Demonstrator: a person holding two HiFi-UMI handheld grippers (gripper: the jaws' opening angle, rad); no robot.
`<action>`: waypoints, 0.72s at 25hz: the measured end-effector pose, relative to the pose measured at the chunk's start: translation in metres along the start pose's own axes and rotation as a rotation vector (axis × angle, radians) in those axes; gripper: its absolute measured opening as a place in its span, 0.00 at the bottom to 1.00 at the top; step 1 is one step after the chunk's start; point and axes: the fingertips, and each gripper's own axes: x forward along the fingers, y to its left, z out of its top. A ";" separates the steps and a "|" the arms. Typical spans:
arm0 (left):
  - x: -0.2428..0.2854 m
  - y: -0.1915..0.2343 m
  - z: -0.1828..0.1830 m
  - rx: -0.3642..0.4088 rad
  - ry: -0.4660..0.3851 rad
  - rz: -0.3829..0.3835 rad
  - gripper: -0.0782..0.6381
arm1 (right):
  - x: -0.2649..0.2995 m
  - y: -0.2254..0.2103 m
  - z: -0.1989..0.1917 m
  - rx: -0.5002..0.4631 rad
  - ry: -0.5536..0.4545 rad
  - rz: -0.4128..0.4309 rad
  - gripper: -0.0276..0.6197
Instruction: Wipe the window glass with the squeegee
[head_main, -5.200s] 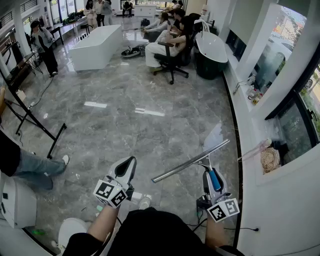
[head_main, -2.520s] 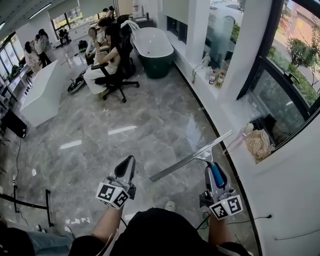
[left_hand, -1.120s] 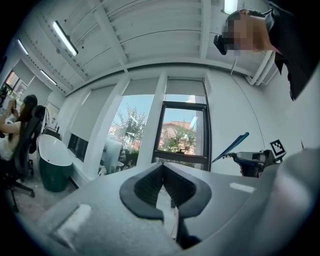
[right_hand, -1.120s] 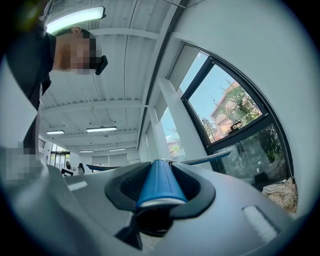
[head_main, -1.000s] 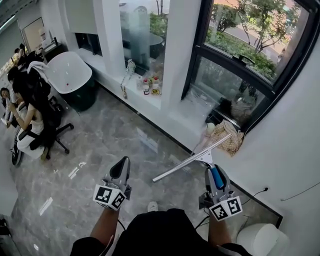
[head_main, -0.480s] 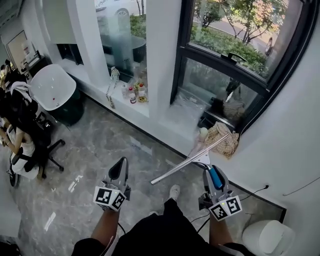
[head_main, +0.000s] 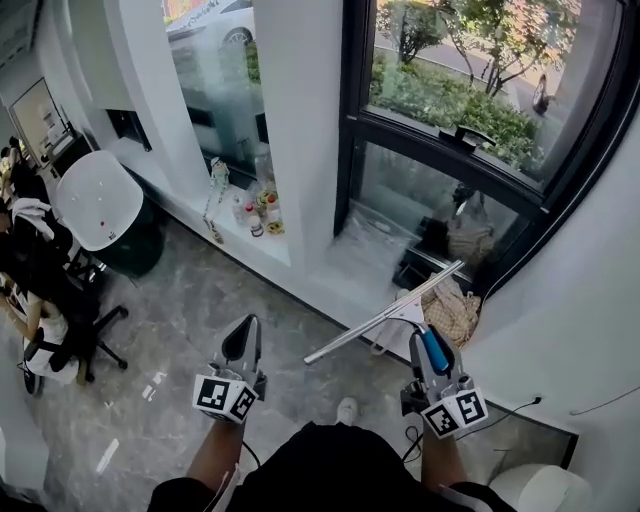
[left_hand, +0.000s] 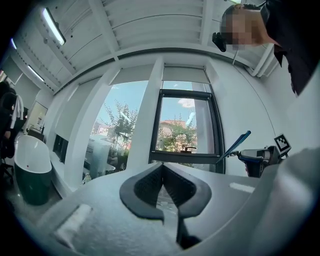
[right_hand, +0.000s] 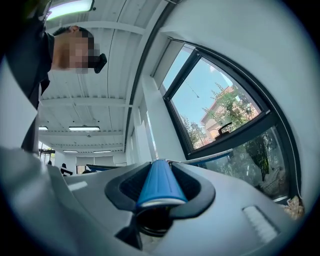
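squeegee (head_main: 385, 312): blue handle, blade tilted | window glass (head_main: 430, 195): apparently apart

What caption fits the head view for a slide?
Right gripper shut on blue-handled metal squeegee, blade pointing toward black-framed window glass; left gripper shut, empty.

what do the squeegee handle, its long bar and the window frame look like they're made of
The squeegee handle is smooth blue with a soft sheen, probably plastic or a rubber grip. The squeegee bar is thin, silvery and reflective, likely metal. The window frame is dark and matte with slim straight profiles, probably coated metal, though the look leaves that open.
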 end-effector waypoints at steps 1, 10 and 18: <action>0.013 -0.002 0.002 0.002 -0.001 -0.004 0.11 | 0.005 -0.009 0.002 -0.003 -0.002 -0.002 0.24; 0.113 -0.033 -0.019 0.020 0.031 -0.060 0.11 | 0.029 -0.087 0.018 -0.020 -0.020 -0.046 0.24; 0.176 -0.072 -0.036 0.008 0.056 -0.165 0.11 | 0.017 -0.135 0.029 -0.048 -0.027 -0.135 0.24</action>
